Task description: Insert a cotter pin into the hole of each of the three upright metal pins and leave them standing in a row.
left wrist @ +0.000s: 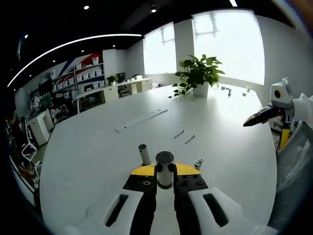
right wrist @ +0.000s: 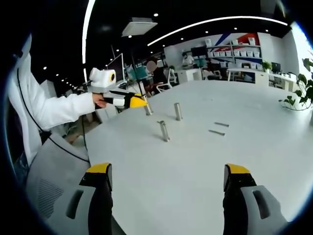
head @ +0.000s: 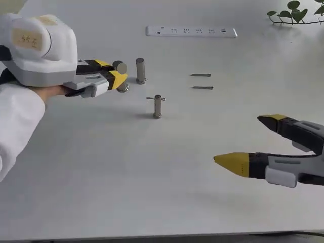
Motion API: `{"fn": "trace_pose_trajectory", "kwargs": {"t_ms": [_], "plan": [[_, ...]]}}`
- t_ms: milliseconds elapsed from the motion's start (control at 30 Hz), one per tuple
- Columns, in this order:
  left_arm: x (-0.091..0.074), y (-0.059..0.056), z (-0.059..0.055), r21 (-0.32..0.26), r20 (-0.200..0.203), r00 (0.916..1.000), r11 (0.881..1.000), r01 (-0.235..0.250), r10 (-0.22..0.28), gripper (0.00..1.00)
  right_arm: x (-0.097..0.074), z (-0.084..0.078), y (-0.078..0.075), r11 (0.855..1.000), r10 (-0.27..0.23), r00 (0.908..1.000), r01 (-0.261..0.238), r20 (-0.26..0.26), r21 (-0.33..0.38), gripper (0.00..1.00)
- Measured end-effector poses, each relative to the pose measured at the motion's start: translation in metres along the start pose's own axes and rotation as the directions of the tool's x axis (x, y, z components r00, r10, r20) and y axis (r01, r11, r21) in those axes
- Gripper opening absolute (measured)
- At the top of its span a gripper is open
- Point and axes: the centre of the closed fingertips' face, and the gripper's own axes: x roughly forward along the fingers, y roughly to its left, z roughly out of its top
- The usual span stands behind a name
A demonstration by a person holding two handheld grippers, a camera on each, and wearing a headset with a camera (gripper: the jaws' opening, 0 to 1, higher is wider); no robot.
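Hold far-left pin steady in clamped left gripper, hole turned right; send wide-open right gripper to pinch nearer loose cotter pin lengthwise.

Head view high over table, gripper views low from opposite sides, all sharing upright pins

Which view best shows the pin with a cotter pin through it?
Head view: the fitted pin stands clear, cotter pin visible. Left gripper view has it partly behind a jaw; right gripper view shows it small.
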Motion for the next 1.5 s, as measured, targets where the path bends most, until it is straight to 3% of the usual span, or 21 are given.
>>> {"fn": "trace_pose_trajectory", "kwargs": {"t_ms": [233,333,600,800,1033,1200,1500], "plan": [[-0.004,-0.035,-0.001,0.0,0.002,0.9984,0.998,0.056,-0.056,0.1,-0.002,0.005,0.0,1.0,0.009,0.9998,-0.009,0.019,-0.001,0.93],[0.0,-0.047,-0.008,-0.01,-0.007,0.9986,0.999,0.053,-0.053,0.1,-0.004,0.005,-0.002,1.0,0.005,0.9997,-0.005,0.025,0.009,0.94],[0.013,-0.076,-0.021,-0.027,-0.028,0.9941,0.994,0.104,-0.105,0.1,-0.006,0.001,-0.001,1.0,0.007,0.9998,-0.008,0.018,0.02,0.95],[0.022,-0.085,-0.03,-0.061,-0.032,0.9946,0.993,0.097,-0.099,0.1,-0.007,-0.003,0.0,0.999,0.005,1.0,-0.005,0.003,0.033,0.93],[0.031,-0.096,-0.041,-0.046,-0.054,0.9901,0.991,0.127,-0.129,0.1,-0.006,-0.005,0.001,0.999,0.008,1.0,-0.008,-0.001,0.031,0.93],[0.034,-0.102,-0.045,-0.024,-0.047,0.9871,0.988,0.152,-0.153,0.1,-0.006,-0.006,0.001,0.999,0.01,0.9999,-0.009,-0.006,0.032,0.93],[0.035,-0.107,-0.052,-0.03,-0.053,0.986,0.987,0.157,-0.158,0.1,-0.005,-0.006,0.003,0.999,0.015,0.9999,-0.014,-0.004,0.031,0.93]]}}
